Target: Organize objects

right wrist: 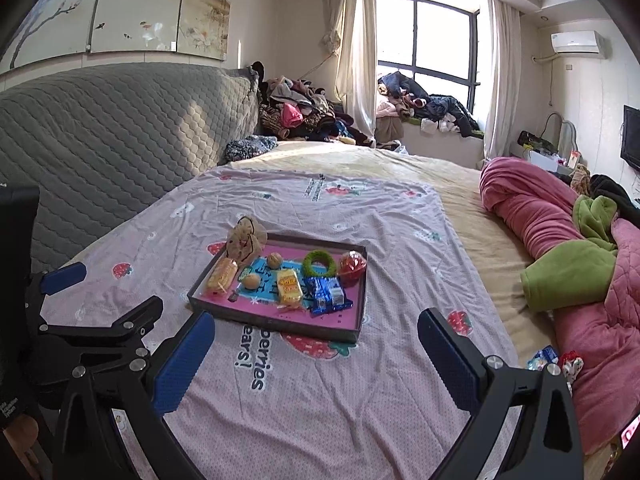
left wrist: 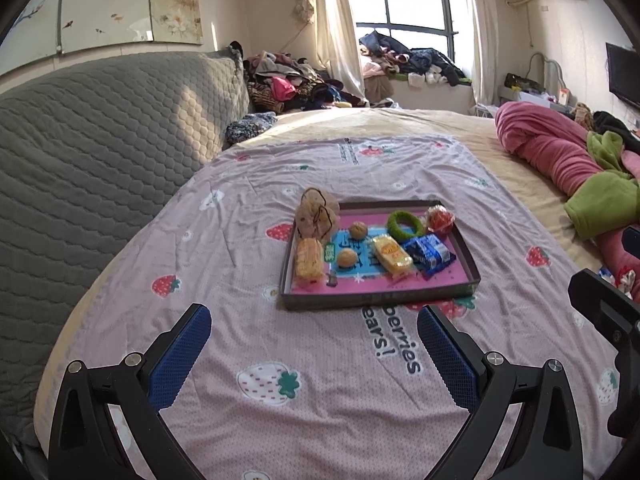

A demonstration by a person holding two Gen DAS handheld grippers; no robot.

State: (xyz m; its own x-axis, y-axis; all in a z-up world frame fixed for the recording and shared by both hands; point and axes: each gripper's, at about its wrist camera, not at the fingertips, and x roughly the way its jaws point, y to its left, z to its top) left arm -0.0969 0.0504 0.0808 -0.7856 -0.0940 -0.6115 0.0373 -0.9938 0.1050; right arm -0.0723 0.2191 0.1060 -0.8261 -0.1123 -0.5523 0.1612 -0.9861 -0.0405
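A shallow dark tray (left wrist: 380,300) (right wrist: 280,326) with a pink floor lies on the strawberry-print sheet. It holds two yellow snack packs (left wrist: 392,256) (right wrist: 289,286), two walnuts (left wrist: 358,230), a green ring (left wrist: 405,227) (right wrist: 318,263), blue packets (left wrist: 430,254) (right wrist: 326,294), a red wrapped sweet (left wrist: 439,218) (right wrist: 353,265) and a beige mesh pouch (left wrist: 316,214) (right wrist: 245,240) at its far left corner. My left gripper (left wrist: 314,356) is open and empty, short of the tray. My right gripper (right wrist: 316,364) is open and empty, near the tray's front edge.
A grey quilted headboard (left wrist: 100,128) runs along the left. A pink and green blanket (right wrist: 560,256) is heaped on the right, with small wrapped items (right wrist: 556,360) beside it. Clothes (left wrist: 288,80) are piled by the window.
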